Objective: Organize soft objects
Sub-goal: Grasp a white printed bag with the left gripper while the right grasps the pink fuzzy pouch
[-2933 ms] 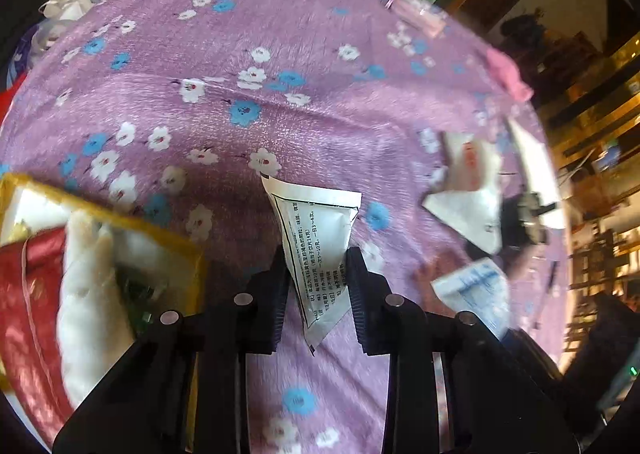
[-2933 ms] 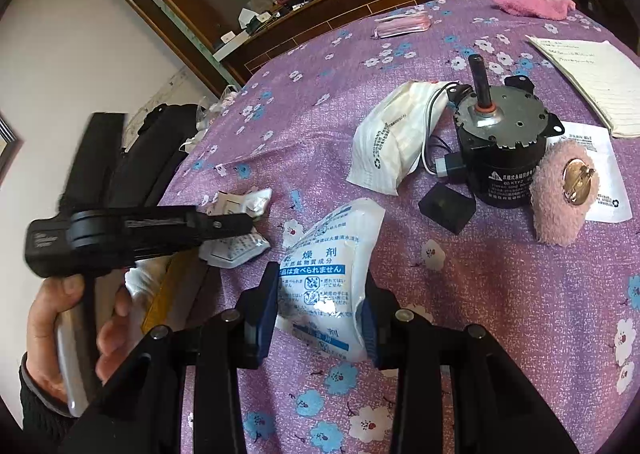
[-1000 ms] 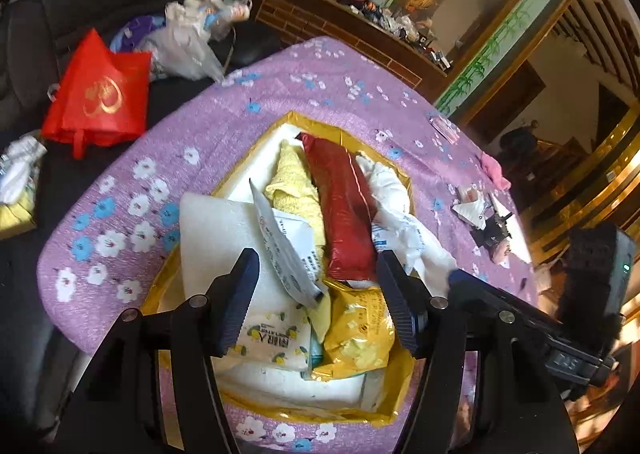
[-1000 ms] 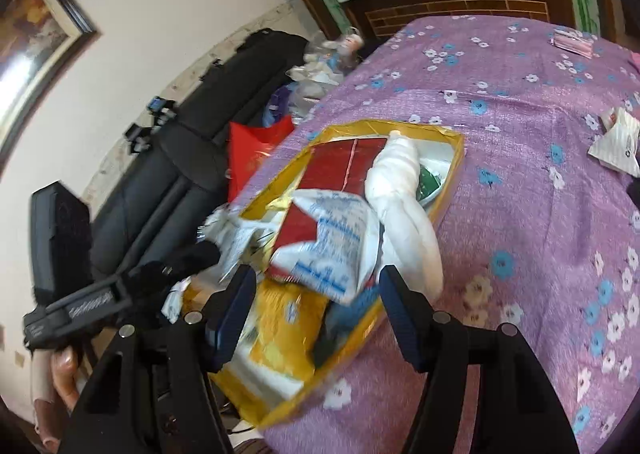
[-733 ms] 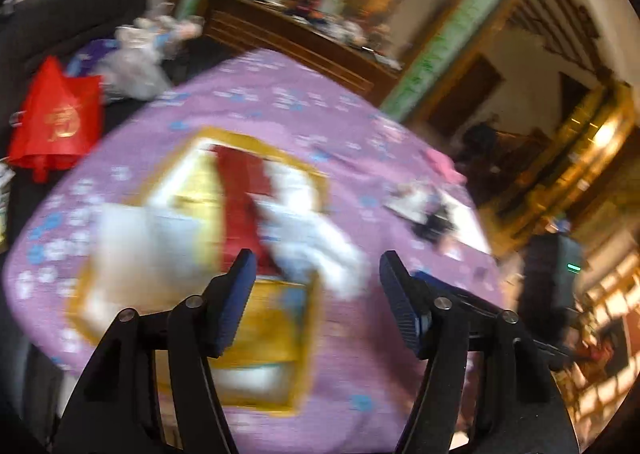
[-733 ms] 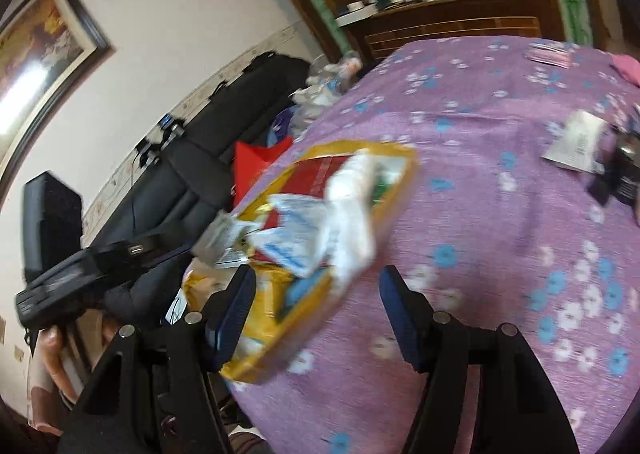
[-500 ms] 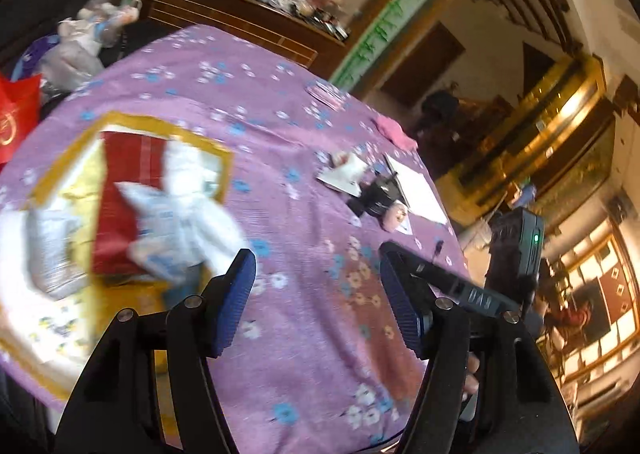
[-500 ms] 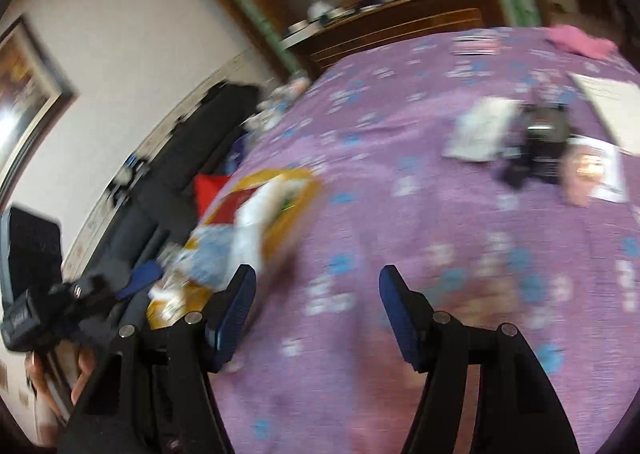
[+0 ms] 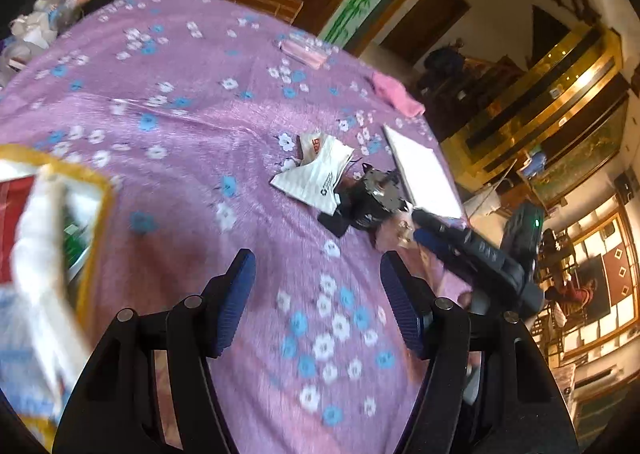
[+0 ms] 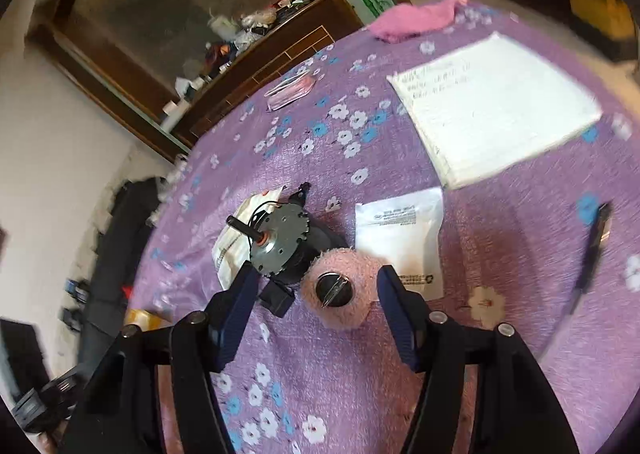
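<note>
While the left gripper (image 9: 316,290) hovers with jaws apart and empty over bare worktop (image 9: 192,122), the right gripper (image 10: 314,294), jaws just narrowing yet untouching, frames the pink fuzzy pad (image 10: 340,290) dead ahead

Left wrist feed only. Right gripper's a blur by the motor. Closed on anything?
Observer: No. The right gripper is open. Its jaws have just been closing, with the fluffy pink pad between them, and they are not visibly pressing it.
Operator: What's on the pad?
Observer: A round metal disc with a clip sits in its middle.
Operator: Other soft items nearby?
Observer: A flat white packet lies beside the pad, with one corner under it.
</note>
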Tool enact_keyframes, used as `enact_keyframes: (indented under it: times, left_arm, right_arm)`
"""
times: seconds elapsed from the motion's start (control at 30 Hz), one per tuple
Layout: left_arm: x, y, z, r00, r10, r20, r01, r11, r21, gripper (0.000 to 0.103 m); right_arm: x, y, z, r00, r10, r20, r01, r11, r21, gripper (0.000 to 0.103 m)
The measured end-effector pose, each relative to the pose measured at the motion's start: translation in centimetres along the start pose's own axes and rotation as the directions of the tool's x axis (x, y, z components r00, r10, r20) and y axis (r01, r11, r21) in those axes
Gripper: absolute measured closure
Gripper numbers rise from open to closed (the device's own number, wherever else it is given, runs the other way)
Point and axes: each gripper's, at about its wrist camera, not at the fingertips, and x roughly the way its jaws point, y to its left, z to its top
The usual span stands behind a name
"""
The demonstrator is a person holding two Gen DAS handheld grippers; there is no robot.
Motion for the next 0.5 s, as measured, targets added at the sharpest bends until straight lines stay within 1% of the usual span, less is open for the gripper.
enact_keyframes:
  times: [0.03,0.13,0.17,0.27,0.3,0.33,0.4,0.43,0.47,0.5]
  left_arm:
    - [1.0,-0.1,0.8,1.000,0.000,-0.015,0.000,1.000,-0.001,0.038]
    - [3.5,-0.9,3.1,0.999,0.029,-0.030,-0.028,0.999,0.033,0.038]
    - [4.5,-1.2,4.0,0.999,0.035,-0.034,-0.034,0.998,0.047,0.038]
    - [7.1,-1.5,5.9,0.998,0.021,-0.058,-0.019,0.999,0.034,0.038]
    - [7.9,-1.6,6.4,0.997,0.030,-0.066,-0.027,0.999,0.041,0.038]
    - [9.0,-1.8,7.0,0.997,0.038,-0.073,-0.034,0.998,0.043,0.038]
    - [10.6,-2.1,7.7,0.995,0.031,-0.093,-0.026,0.998,0.058,0.038]
    - [11.4,-2.2,8.0,0.994,0.042,-0.103,-0.035,0.997,0.067,0.038]
    - [12.6,-2.2,8.3,0.991,0.071,-0.110,-0.062,0.995,0.080,0.038]
    - [13.4,-2.0,8.4,0.989,0.085,-0.118,-0.076,0.994,0.082,0.038]
  right_arm:
    - [0.4,0.0,-0.1,1.000,-0.024,-0.002,0.024,1.000,0.000,0.047]
    - [0.5,-0.1,-0.2,1.000,-0.028,0.007,0.029,1.000,-0.010,0.048]
    - [0.8,-0.1,-0.3,0.999,-0.046,0.009,0.046,0.999,-0.004,0.048]
    - [1.7,-1.0,-0.4,0.999,-0.029,-0.022,0.030,0.998,0.048,0.048]
    - [1.9,-1.3,-0.2,0.999,-0.030,-0.021,0.031,0.998,0.048,0.050]
    - [2.0,-1.2,-0.1,0.999,-0.044,-0.021,0.045,0.998,0.039,0.056]
    - [2.0,-1.0,-0.2,0.998,-0.050,-0.027,0.051,0.998,0.026,0.061]
    - [2.0,-1.0,-0.2,0.998,-0.048,-0.030,0.049,0.998,0.027,0.067]
    - [1.9,-1.0,-0.3,0.998,-0.049,-0.032,0.050,0.998,0.024,0.068]
    - [1.7,-0.9,-0.4,0.998,-0.048,-0.032,0.049,0.999,0.020,0.071]
